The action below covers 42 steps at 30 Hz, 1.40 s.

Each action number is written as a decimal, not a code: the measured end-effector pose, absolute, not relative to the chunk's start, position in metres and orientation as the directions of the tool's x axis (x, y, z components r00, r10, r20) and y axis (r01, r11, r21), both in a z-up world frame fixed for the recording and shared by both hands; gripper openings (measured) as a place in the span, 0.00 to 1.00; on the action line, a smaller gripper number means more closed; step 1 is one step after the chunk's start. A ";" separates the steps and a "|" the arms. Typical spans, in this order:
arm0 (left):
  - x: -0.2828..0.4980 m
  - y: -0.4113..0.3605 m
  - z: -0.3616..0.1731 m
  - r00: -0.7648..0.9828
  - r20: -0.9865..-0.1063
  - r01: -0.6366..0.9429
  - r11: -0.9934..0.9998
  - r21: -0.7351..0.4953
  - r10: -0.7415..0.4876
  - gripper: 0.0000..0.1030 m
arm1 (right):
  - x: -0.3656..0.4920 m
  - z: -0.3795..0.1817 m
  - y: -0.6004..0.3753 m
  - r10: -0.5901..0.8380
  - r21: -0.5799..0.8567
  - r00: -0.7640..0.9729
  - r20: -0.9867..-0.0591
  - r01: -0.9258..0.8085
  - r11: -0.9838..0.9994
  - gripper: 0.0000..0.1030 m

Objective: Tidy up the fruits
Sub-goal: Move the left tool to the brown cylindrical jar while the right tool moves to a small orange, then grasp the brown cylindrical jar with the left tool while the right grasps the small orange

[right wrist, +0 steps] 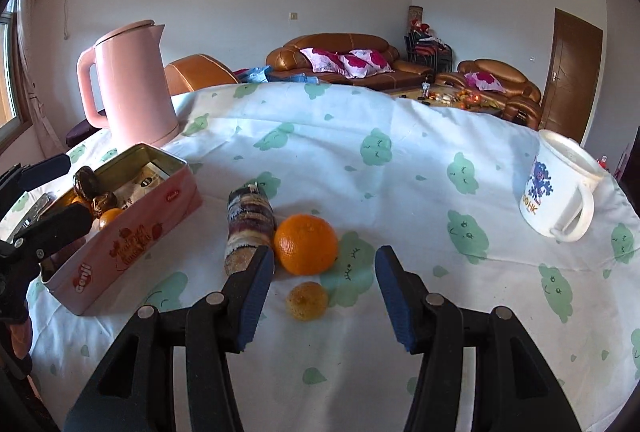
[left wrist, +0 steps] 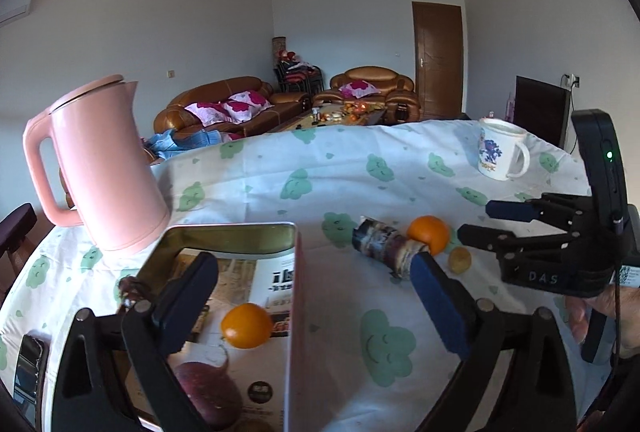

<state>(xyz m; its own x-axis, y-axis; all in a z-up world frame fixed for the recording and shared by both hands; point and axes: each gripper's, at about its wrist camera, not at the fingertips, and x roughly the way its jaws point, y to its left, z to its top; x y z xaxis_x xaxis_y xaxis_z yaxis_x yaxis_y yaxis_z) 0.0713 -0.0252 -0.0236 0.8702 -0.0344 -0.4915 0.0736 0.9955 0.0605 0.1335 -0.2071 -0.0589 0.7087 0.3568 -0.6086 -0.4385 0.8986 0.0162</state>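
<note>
Right wrist view shows the table [right wrist: 360, 160] under a white cloth printed with green clouds, filling most of the frame. At the far left stands a pink kettle [right wrist: 132, 84], lid on, so its inside is hidden. In front of it lies an open pink tin [right wrist: 132, 232]; inside are printed paper, a small orange [right wrist: 109, 217] and some dark brown items that are hard to make out. A white mug [right wrist: 560, 188] with a blue figure stands at the right edge, its inside not visible from here. On the cloth between tin and mug lie a striped cane piece [right wrist: 248, 228], a big orange [right wrist: 306, 250] touching its right side, and a small yellowish fruit [right wrist: 307, 301] just in front of the orange. The right gripper [right wrist: 320, 300] hangs partly open and empty, its jaws either side of the small fruit without touching it.

In the left wrist view the left gripper [left wrist: 312, 308] is spread wide with nothing in it: one finger hangs over the tin's interior [left wrist: 224, 244], the other outside it near the cane [left wrist: 384, 244]. The tin's orange [left wrist: 247, 325] lies on the paper, and a dark reddish fruit [left wrist: 208, 392] sits nearer the camera, cut off by the gripper frame. A phone-like object [left wrist: 30, 364] at the lower left is largely hidden. The right gripper [left wrist: 480, 220] and part of a hand [left wrist: 612, 308] enter from the right edge.
</note>
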 end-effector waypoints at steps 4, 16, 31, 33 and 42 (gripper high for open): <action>0.082 -0.038 -0.029 0.857 -0.514 0.084 0.994 0.067 -0.037 0.96 | 0.139 -0.068 -0.205 0.366 0.039 0.669 -0.647 -0.450 0.892 0.53; 0.096 -0.050 -0.043 0.828 -0.558 0.110 0.992 0.062 -0.057 0.96 | 0.147 -0.085 -0.195 0.356 0.040 0.579 -0.733 -0.486 0.873 0.28; 0.148 -0.086 -0.063 0.733 -0.674 0.144 0.989 0.024 -0.090 0.91 | 0.146 -0.070 -0.236 0.329 0.121 0.684 -0.651 -0.334 0.935 0.28; 0.152 -0.088 -0.067 0.719 -0.688 0.148 0.989 0.018 -0.095 0.84 | 0.144 -0.069 -0.234 0.324 0.109 0.689 -0.648 -0.337 0.935 0.28; 0.163 -0.085 -0.077 0.667 -0.729 0.164 0.985 -0.057 -0.153 0.62 | 0.145 -0.070 -0.234 0.331 0.110 0.683 -0.651 -0.346 0.932 0.28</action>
<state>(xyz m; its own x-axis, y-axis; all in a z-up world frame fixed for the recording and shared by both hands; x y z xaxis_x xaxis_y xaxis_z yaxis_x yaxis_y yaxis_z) 0.1628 -0.0852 -0.0772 0.6668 -0.1533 -0.7293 0.1639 0.9848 -0.0572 0.1450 -0.2335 -0.0703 0.6835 0.3308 -0.6507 -0.3460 0.9317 0.1103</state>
